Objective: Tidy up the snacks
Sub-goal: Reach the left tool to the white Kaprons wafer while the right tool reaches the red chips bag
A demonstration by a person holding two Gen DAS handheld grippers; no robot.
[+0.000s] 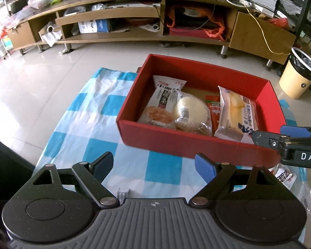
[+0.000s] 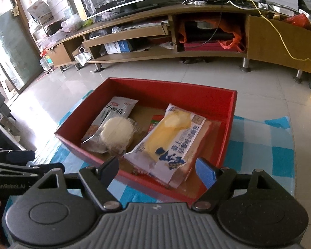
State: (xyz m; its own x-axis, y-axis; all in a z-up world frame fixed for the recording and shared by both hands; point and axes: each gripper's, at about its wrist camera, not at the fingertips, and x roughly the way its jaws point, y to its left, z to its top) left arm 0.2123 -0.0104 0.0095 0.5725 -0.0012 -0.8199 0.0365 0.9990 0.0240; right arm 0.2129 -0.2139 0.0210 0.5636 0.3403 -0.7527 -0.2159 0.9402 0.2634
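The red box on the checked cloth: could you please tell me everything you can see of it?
The red box is a shallow, open-topped rectangular tray, apparently cardboard, red on its walls with a brown floor. It sits flat on the blue-and-white checked cloth. Inside lie a cheese bread packet tilted up against the near wall, a round pale cake in clear wrap resting on a white noodle-style packet, and a red sachet partly covered. The open right gripper hovers over its near wall.

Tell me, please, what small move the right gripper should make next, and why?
Probably draw the right gripper back from the red box. Its fingers are spread wide around the near end of the yellow bread packet, which already lies inside the box beside the round cake, so it seems released.
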